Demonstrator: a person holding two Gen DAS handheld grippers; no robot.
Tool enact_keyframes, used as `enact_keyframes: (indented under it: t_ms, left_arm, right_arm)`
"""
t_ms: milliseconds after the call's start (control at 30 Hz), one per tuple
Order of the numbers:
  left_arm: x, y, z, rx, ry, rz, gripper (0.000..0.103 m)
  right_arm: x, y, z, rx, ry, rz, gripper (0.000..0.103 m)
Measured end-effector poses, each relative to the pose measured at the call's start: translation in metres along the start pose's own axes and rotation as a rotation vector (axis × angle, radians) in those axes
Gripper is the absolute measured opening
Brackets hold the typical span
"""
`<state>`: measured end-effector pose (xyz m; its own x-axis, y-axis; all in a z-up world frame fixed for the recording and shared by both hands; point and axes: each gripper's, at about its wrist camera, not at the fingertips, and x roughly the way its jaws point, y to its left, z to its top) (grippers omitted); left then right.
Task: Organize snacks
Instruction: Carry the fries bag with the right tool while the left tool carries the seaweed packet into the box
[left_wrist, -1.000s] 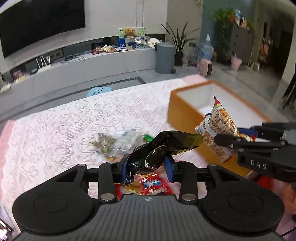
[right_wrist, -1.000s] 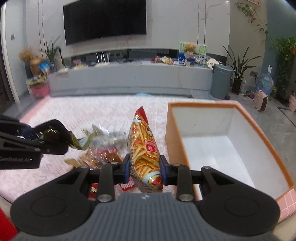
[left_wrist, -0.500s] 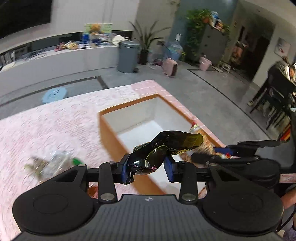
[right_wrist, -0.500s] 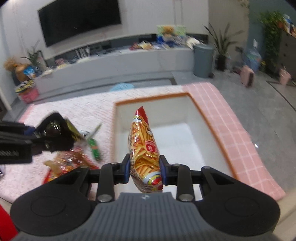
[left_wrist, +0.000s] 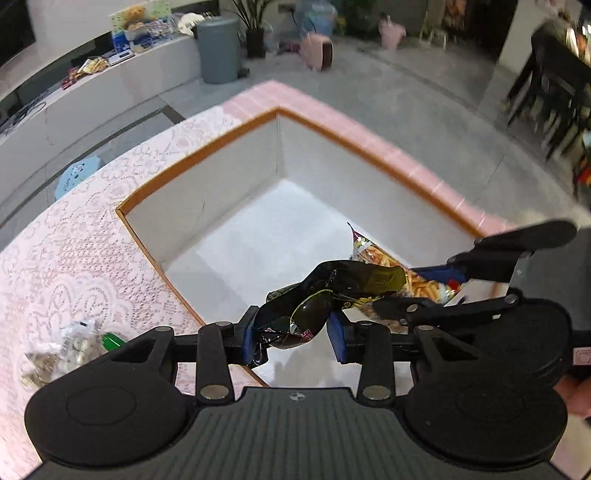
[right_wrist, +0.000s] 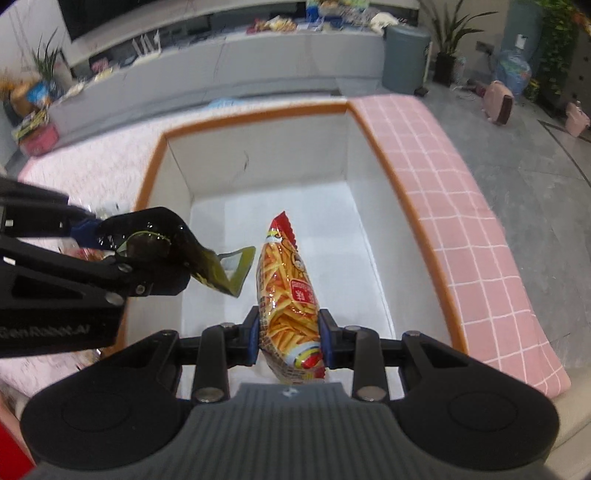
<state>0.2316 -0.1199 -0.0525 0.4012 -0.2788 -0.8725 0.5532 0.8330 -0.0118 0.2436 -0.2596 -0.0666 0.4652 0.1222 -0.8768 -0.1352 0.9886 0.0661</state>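
My left gripper (left_wrist: 293, 338) is shut on a black and olive snack packet (left_wrist: 332, 291) and holds it over the near left part of the orange-rimmed white box (left_wrist: 207, 144). My right gripper (right_wrist: 289, 338) is shut on an orange fries packet (right_wrist: 288, 291), upright over the box (right_wrist: 255, 114). The fries packet (left_wrist: 384, 262) and the right gripper's fingers (left_wrist: 517, 240) show at the right of the left wrist view. The left gripper with its packet (right_wrist: 162, 247) shows at the left of the right wrist view. The box floor looks bare.
The box stands on a table with a pink lace cloth (left_wrist: 74, 229) and a pink checked edge (right_wrist: 461, 206). A clear bag of snacks (left_wrist: 62, 350) lies left of the box. More packets (right_wrist: 83, 254) show behind the left gripper. A grey bin (left_wrist: 218, 51) stands on the floor.
Both grippers have moved right from the snack pile to over the box, each still holding its packet. The views now look down into the box.
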Motion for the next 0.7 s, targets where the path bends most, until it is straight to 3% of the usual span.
enact_keyframes:
  t_ms: [333,467,700]
  left_arm:
    - [0.035,-0.012,0.007,0.108,0.124,0.035,0.044]
    - [0.038,-0.018,0.008,0.132,0.127,0.051,0.045]
    - [0.021,-0.019,0.008,0.131,0.101,0.056,0.052]
  right_arm:
    - [0.032,0.002,-0.001,-0.079,0.098,-0.016,0.031]
    - [0.031,0.005,-0.003,-0.104,0.108,-0.036,0.033]
    - [0.019,0.007,-0.003,-0.118,0.096,-0.059,0.048]
